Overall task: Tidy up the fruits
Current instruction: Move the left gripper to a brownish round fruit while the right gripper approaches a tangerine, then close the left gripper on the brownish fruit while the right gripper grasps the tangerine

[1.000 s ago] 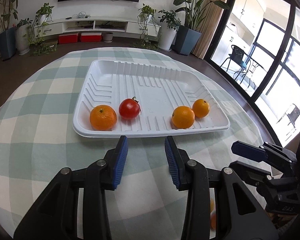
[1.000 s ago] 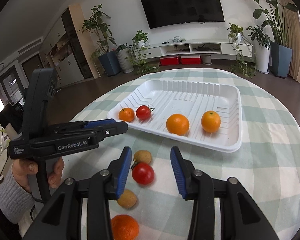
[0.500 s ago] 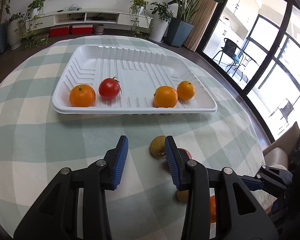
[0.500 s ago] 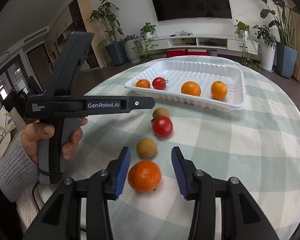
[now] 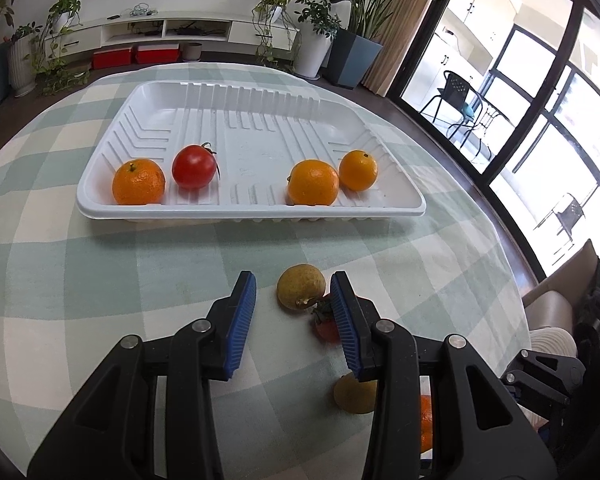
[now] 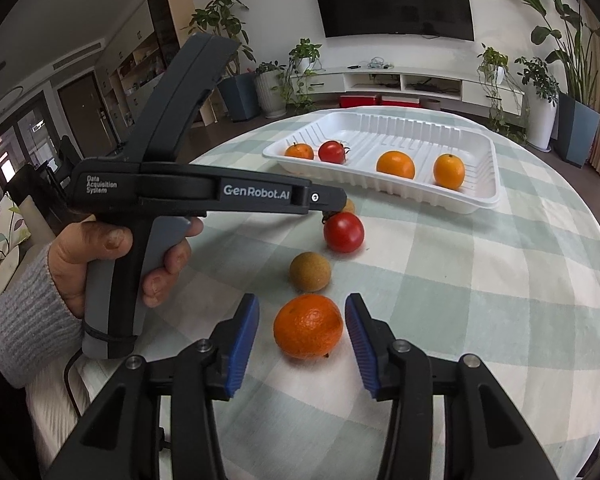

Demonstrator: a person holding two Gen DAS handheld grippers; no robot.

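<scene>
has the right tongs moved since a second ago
Yes. The right tongs pulled back from the white ribbed plastic tray: a second ago they framed the red tomato; now they bracket the orange mandarin, opening.

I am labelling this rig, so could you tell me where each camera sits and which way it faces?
Left wrist: on the left gripper, facing the white tray across a yellow-brown fruit; own open fingers only.
Right wrist: on the right gripper, jaws opening around a mandarin; own fingers, the left hand.
Shared: tray, loose tomato.
</scene>
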